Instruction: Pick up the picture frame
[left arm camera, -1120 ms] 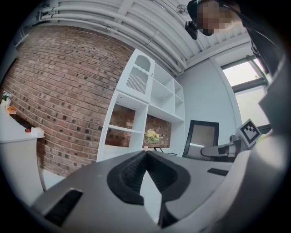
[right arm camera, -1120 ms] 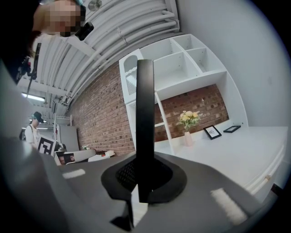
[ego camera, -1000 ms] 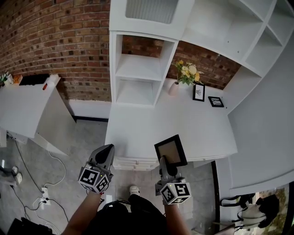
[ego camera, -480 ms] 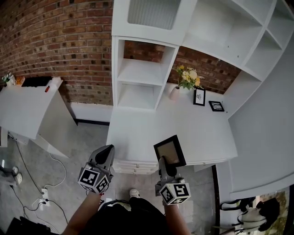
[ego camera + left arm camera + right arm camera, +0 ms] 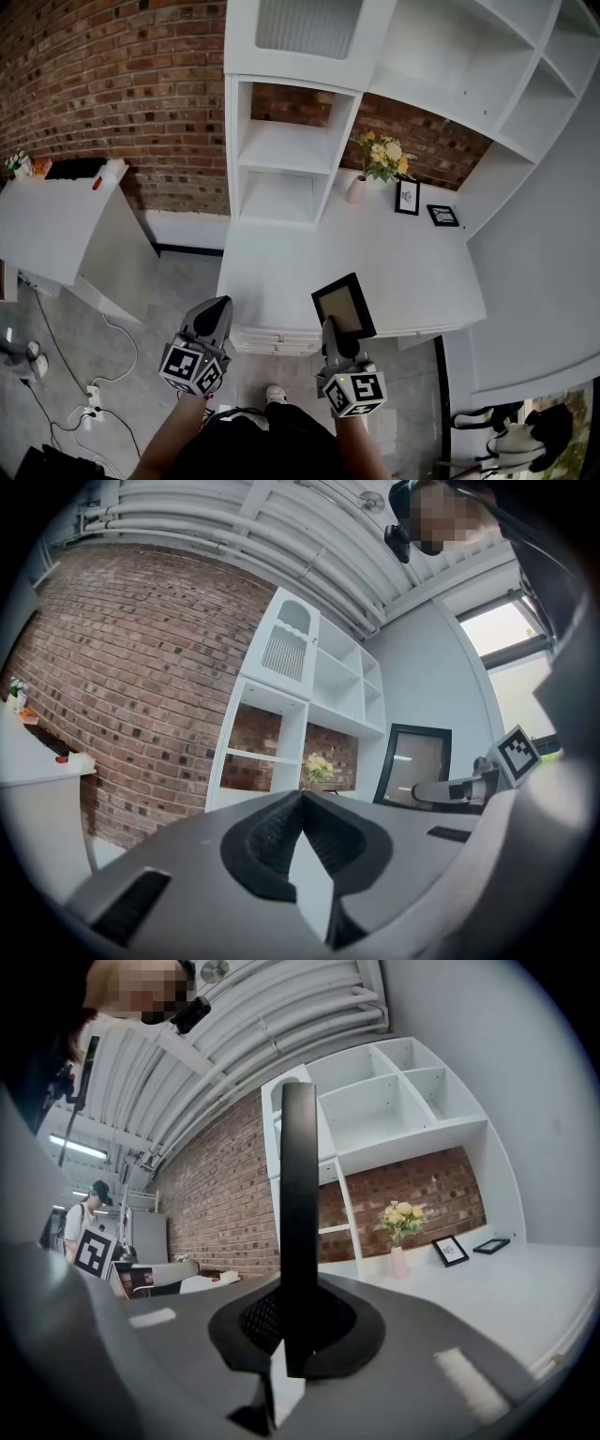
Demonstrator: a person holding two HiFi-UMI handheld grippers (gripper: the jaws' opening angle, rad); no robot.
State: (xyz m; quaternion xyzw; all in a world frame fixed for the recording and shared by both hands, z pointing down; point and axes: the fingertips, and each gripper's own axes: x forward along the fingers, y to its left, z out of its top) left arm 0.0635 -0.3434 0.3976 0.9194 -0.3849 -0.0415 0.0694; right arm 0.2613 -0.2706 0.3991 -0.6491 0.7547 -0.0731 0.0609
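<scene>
Picture frame (image 5: 343, 307) sits clamped in right gripper (image 5: 330, 331).

No text, number or brand can be read; only square black-and-white markers (image 5: 195, 366) are borne by the left gripper (image 5: 221, 304) and the right gripper (image 5: 328, 325).

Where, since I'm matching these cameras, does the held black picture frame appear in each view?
Head view: picture frame low centre, in the right gripper.
Left gripper view: right of centre, seen broadside.
Right gripper view: edge-on, a vertical black bar at centre.
Shared landmark: the yellow flowers.
</scene>
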